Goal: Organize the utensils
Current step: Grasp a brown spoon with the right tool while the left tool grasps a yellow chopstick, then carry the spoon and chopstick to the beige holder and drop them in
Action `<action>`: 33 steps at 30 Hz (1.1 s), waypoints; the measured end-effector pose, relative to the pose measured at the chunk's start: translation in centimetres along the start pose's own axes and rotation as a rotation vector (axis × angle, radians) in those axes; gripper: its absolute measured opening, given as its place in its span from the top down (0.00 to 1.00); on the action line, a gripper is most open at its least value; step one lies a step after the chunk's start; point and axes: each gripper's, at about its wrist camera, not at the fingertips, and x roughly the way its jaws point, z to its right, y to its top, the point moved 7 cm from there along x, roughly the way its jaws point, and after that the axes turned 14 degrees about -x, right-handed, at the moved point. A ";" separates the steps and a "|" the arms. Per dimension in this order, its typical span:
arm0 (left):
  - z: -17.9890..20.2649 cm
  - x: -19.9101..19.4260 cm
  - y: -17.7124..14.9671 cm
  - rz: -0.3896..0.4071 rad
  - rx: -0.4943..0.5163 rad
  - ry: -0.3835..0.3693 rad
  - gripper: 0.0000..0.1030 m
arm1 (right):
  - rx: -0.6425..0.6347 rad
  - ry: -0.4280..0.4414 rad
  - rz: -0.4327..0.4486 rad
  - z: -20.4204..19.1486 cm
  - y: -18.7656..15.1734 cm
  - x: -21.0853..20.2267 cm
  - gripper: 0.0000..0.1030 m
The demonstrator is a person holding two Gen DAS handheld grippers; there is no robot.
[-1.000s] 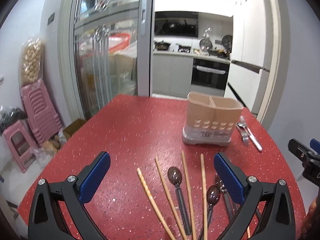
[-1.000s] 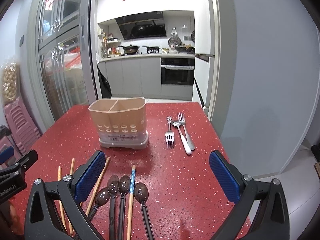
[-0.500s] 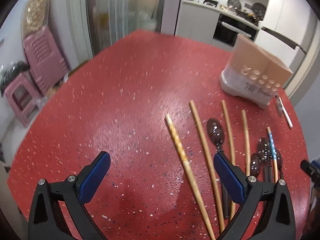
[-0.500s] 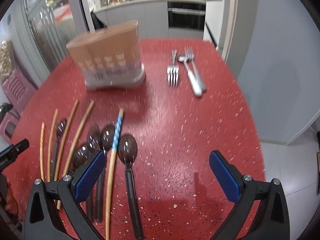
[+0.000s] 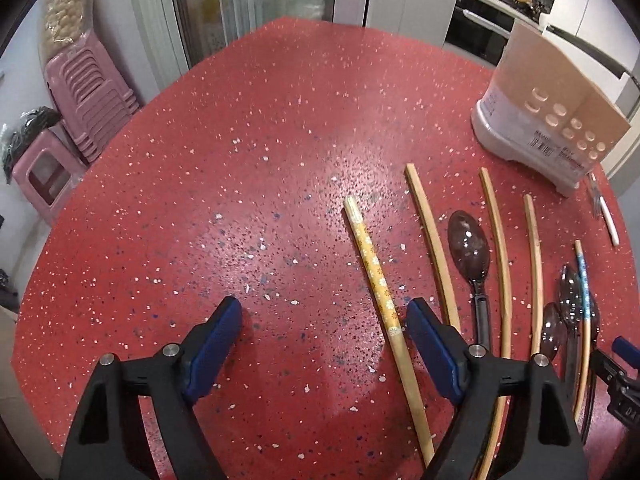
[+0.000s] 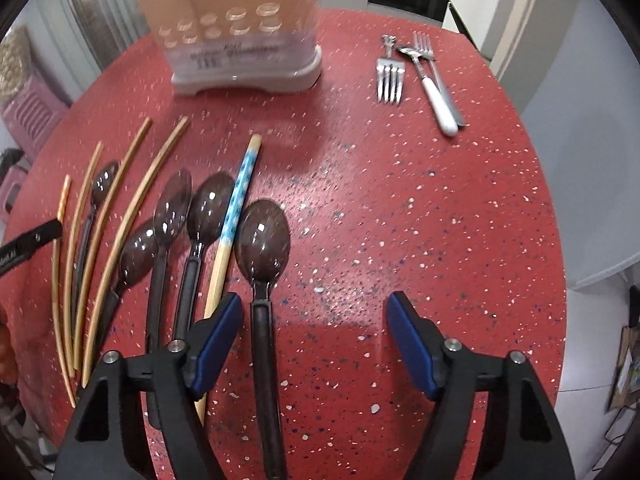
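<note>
Pads of the right tool [image 6: 314, 334] stand apart, having just been closing, with the handle of one dark spoon [image 6: 262, 236] lying between them, untouched; its end runs out of frame below. The left tool [image 5: 322, 346] is also apart over the red table [image 5: 240, 160], a flower-patterned chopstick [image 5: 374, 276] just inside its right pad. More chopsticks and spoons pass under the tools' arms, ends hidden. The utensil holder [image 6: 240, 40] stands far back, its top cut off.
</note>
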 end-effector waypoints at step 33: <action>5.9 -2.3 -1.6 -0.070 0.167 -0.136 0.70 | -0.024 0.201 -0.047 -0.6 2.4 -0.2 0.88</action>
